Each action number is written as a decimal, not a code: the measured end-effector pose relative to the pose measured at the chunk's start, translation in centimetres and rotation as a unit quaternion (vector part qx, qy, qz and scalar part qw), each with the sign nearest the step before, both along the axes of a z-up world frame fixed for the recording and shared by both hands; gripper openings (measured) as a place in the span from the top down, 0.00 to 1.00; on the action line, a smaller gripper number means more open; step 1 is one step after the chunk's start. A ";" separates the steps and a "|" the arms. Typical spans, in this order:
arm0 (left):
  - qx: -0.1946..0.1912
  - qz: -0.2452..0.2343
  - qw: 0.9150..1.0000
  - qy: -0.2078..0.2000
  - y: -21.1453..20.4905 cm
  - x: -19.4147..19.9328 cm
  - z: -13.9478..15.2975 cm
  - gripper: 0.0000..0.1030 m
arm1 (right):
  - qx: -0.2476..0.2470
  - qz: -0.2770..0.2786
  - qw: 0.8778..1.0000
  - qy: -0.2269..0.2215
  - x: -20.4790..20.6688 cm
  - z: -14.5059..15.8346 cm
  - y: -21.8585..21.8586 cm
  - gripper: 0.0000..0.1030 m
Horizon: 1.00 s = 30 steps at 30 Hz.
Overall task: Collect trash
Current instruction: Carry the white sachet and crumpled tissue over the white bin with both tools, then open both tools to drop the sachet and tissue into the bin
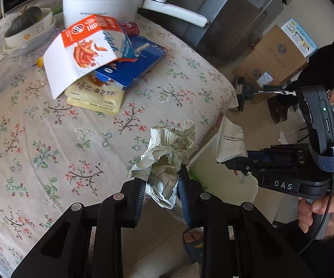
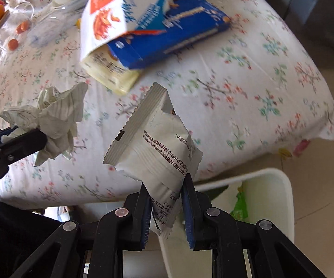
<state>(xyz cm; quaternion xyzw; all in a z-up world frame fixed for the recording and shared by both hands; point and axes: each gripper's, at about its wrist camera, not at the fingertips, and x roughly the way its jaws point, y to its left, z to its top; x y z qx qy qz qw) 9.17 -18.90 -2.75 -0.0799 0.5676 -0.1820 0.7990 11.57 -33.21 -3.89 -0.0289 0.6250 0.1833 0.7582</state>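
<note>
Trash in both claws: your left gripper [image 1: 161,191] pinches a crumpled paper wad [image 1: 167,159] at the edge of the floral tablecloth [image 1: 51,139], and your right gripper [image 2: 167,208] clamps a white snack wrapper [image 2: 153,148] by its lower end. Both pieces look light, soft and crushable — the wrapper likely slippery, so hold its crimped seam. Only the right wrist view shows the white bin [image 2: 280,185] below; only the left shows the cardboard boxes [image 1: 280,55] beyond — 2 partial accounts.
</note>
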 end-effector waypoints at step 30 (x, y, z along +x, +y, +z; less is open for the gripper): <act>0.037 -0.096 0.987 0.126 -14.0 1.0 -13.2 0.60 | -0.111 -0.072 0.987 0.093 -4.2 -9.6 -10.3 0.55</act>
